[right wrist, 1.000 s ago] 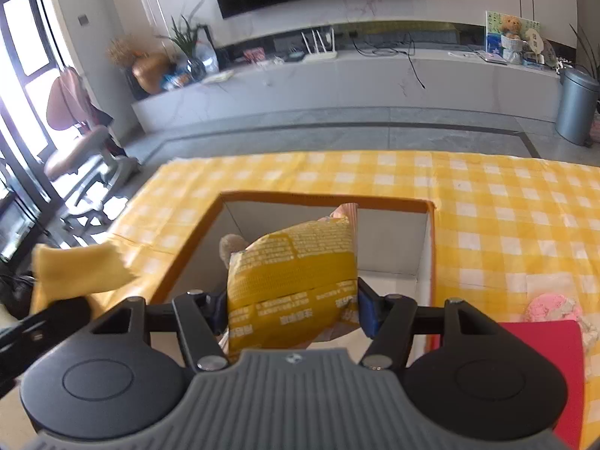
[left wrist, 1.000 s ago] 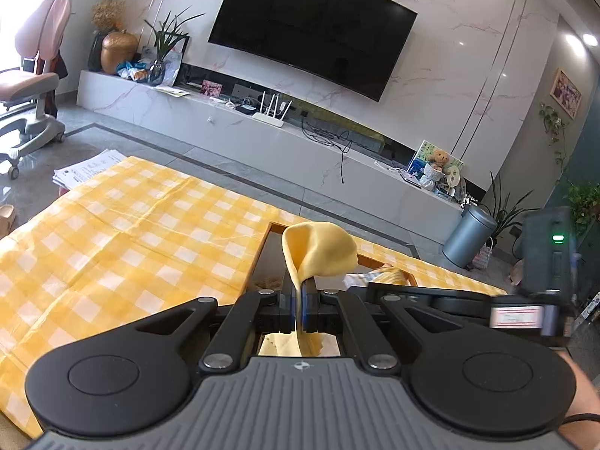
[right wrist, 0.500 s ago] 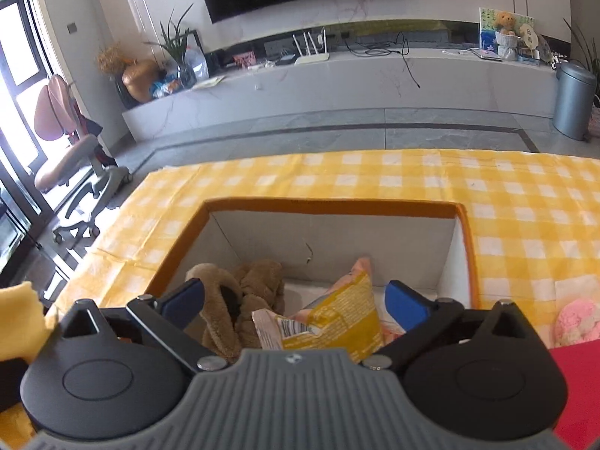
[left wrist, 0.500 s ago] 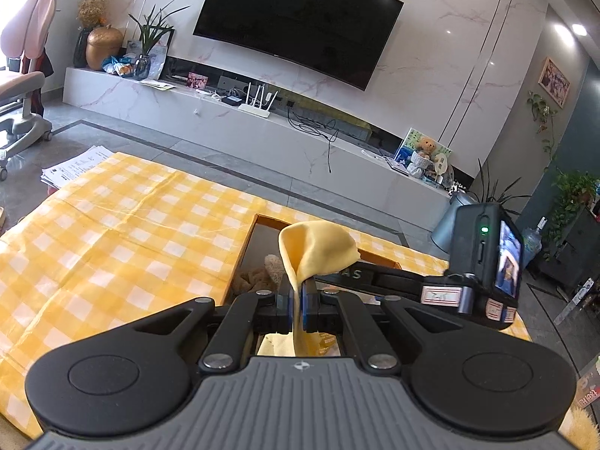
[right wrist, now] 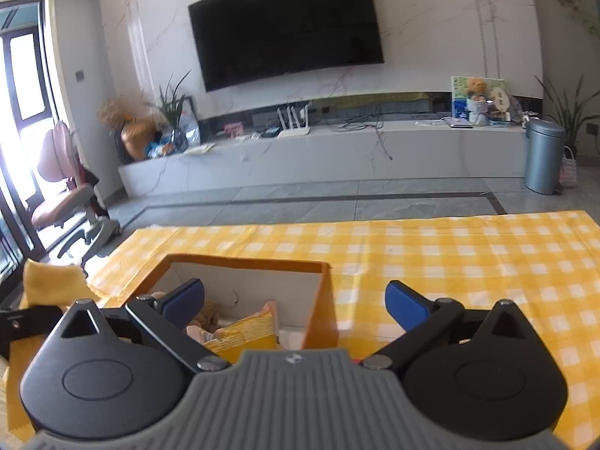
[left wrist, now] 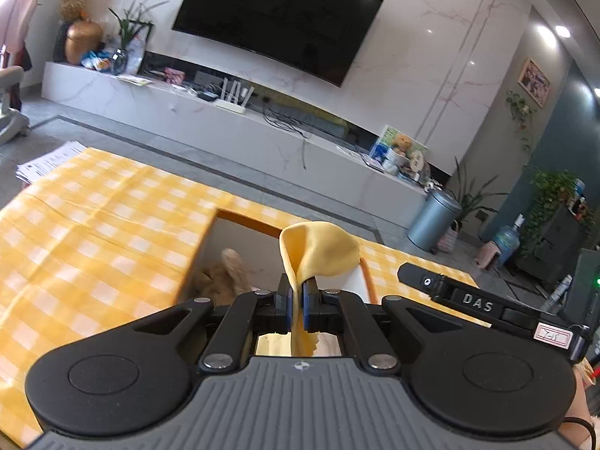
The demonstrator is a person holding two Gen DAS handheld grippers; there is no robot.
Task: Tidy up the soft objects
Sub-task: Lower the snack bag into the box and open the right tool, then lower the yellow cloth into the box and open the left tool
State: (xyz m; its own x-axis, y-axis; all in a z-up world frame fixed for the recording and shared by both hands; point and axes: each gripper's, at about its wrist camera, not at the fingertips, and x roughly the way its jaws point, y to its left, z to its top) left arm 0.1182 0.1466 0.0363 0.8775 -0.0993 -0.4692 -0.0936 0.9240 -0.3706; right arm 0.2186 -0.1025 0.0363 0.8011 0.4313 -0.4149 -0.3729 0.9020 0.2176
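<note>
The yellow cloth (left wrist: 318, 251) is hanging clenched between the left fingers (left wrist: 297, 300), just above the box (left wrist: 243, 221); the right fingers (right wrist: 407, 305) are standing released, empty.

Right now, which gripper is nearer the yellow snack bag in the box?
Right. The right gripper hangs open just above the yellow snack bag inside the box. The left gripper, shut on a yellow cloth, sits at the box's other side.
</note>
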